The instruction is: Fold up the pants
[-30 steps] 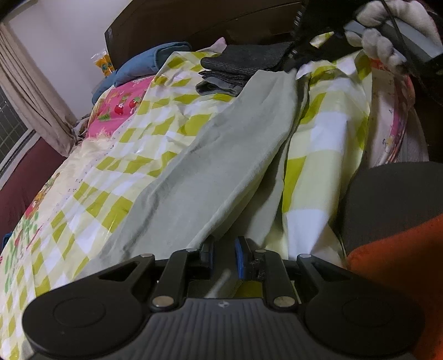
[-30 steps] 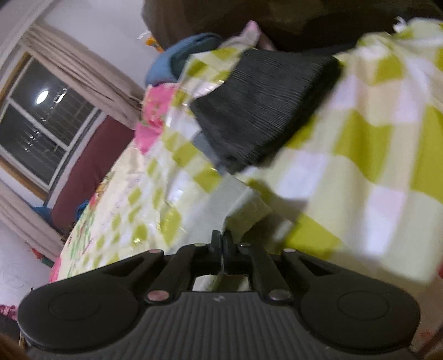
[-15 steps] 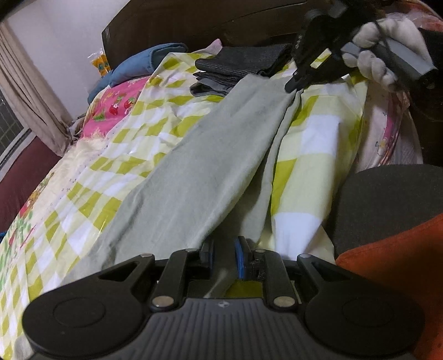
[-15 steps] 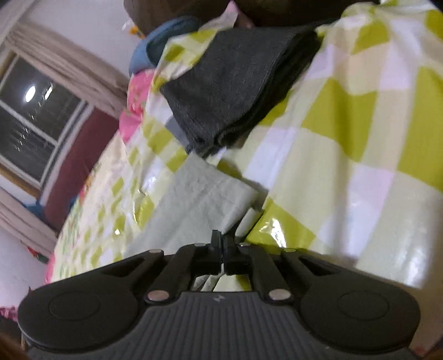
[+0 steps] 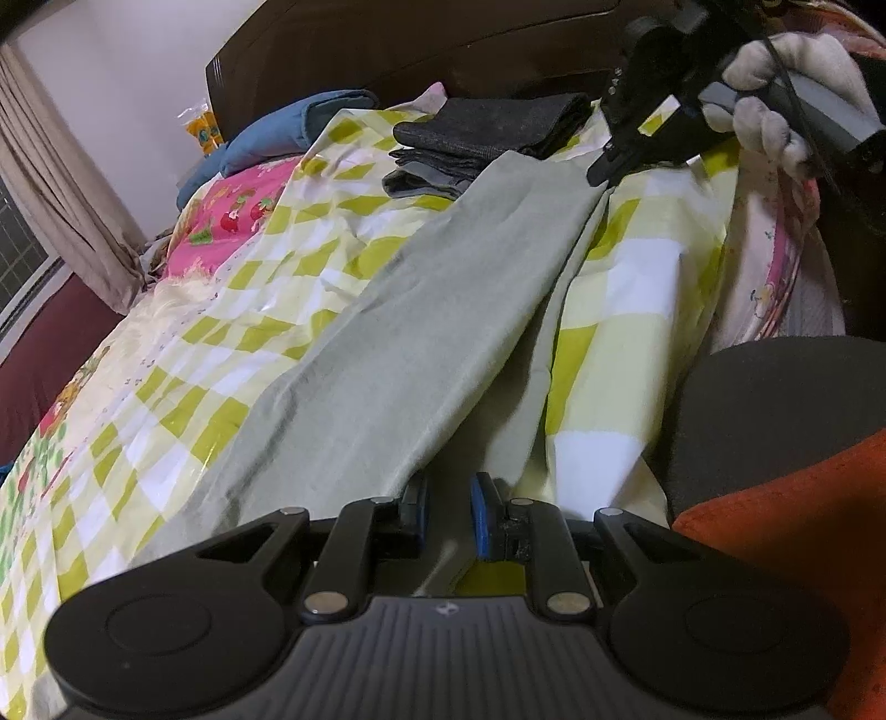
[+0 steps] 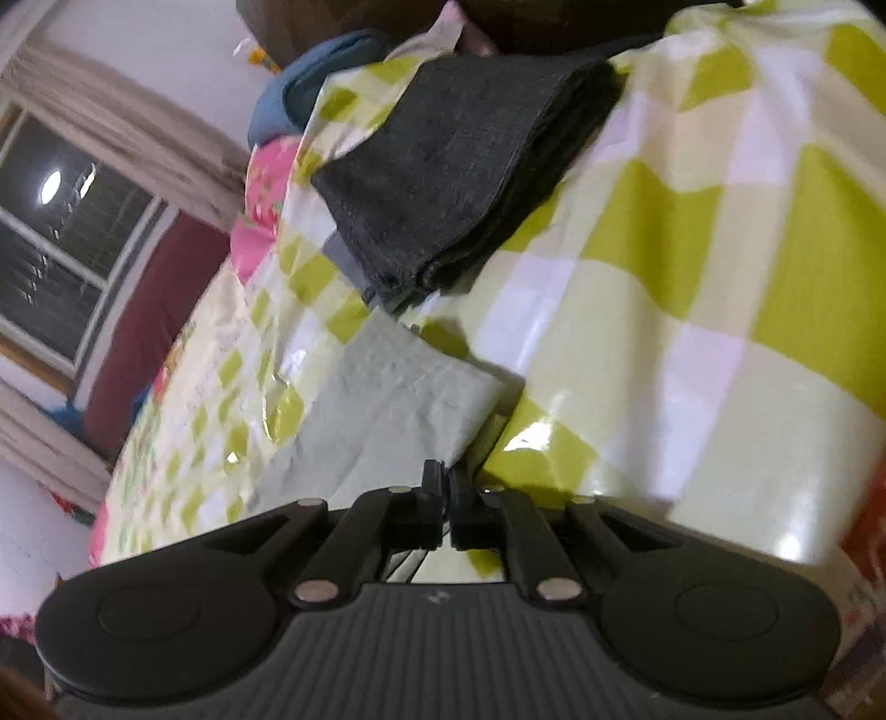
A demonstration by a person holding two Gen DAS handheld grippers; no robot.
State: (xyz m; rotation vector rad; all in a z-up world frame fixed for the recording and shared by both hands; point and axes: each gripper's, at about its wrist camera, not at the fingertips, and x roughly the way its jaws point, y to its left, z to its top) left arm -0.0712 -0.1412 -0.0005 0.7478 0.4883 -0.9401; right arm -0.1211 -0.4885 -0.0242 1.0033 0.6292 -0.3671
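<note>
Pale grey-green pants (image 5: 443,310) lie lengthwise on the yellow-checked bed cover (image 5: 637,277), one leg over the other. My left gripper (image 5: 448,515) is shut on their near end, the cloth running between its blue pads. In the left wrist view my right gripper (image 5: 603,163), in a white-gloved hand (image 5: 775,94), touches down at the pants' far corner. In the right wrist view my right gripper (image 6: 446,498) has its jaws opening, with a thin gap between them. The pants' far end (image 6: 382,404) lies flat just ahead of it, not pinched.
A stack of folded dark grey pants (image 5: 487,133) sits just beyond the far end, below the dark headboard (image 5: 443,50). Blue bedding (image 5: 277,133) and a pink sheet lie at the back left. A dark cushion (image 5: 775,399) and orange cloth (image 5: 803,554) are at my right.
My right gripper came down onto the bed with the pants' far end, which now lies flat. Its fingers, pressed together before, show a slim gap. The left gripper has kept still.
</note>
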